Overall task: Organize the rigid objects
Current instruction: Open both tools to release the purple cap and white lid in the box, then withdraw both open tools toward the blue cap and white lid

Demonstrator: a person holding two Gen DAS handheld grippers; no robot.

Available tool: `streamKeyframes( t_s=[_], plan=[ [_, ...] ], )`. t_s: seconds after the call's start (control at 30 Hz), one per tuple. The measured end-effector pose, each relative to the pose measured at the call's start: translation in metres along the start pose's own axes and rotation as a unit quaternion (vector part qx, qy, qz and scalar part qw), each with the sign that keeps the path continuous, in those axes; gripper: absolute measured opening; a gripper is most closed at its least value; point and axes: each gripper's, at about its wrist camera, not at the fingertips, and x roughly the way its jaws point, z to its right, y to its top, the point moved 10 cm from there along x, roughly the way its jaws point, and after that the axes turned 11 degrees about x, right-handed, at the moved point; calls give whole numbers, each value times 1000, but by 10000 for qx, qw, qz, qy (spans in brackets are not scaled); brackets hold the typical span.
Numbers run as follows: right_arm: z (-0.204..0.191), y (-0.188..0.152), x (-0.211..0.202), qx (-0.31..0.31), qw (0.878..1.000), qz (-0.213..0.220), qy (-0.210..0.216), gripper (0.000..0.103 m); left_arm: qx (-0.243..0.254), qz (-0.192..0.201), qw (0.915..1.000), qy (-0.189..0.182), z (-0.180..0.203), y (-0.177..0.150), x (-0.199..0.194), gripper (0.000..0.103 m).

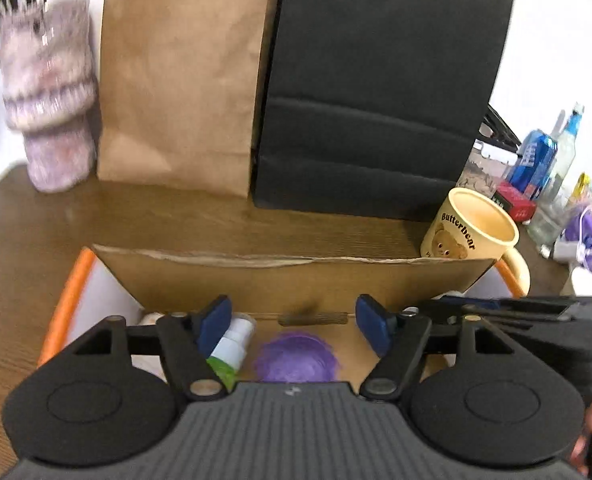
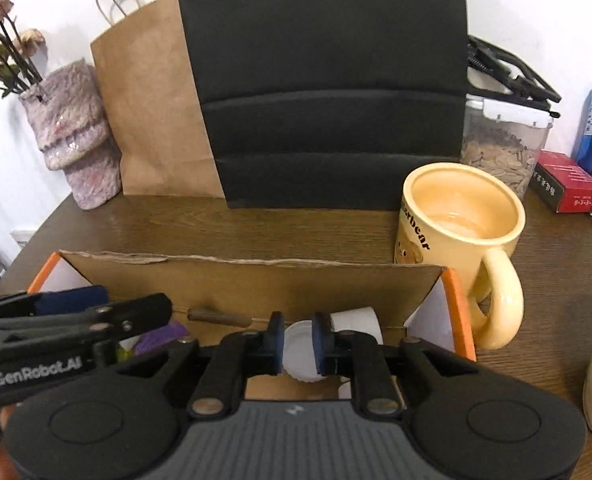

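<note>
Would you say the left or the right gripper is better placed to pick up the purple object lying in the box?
Left. The left gripper is open, its fingers framing the purple object in the cardboard box. The right gripper looks narrowed around a white cap.

"Butterbear" on cream mug (image 1: pixel 469 229), "GenRobot.AI" on left claw (image 2: pixel 72 312)

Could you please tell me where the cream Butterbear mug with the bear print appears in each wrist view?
Left wrist: cream ceramic Butterbear mug at right, behind the cardboard box.
Right wrist: mug right of centre, large.
Shared landmark: black paper bag behind.
</note>
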Motion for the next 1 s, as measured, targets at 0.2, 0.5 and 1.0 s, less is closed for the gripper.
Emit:
streamKeyframes(
  t_s=[0.2, 0.5, 1.0],
  plan=[
    [-9, -10, -84, -286, 9979, 532, 219, 20, 84, 140, 9997, 171, -4, -7, -55, 73],
    [-9, -84, -265, -476, 9823, 1706, 609, 57, 282, 1581, 9869, 159, 29, -46, -227, 84],
    [14, -266, -394, -736, 9536, 2862, 585, 75, 235, 2402, 9663, 897, 71, -219, -393, 98]
  ],
)
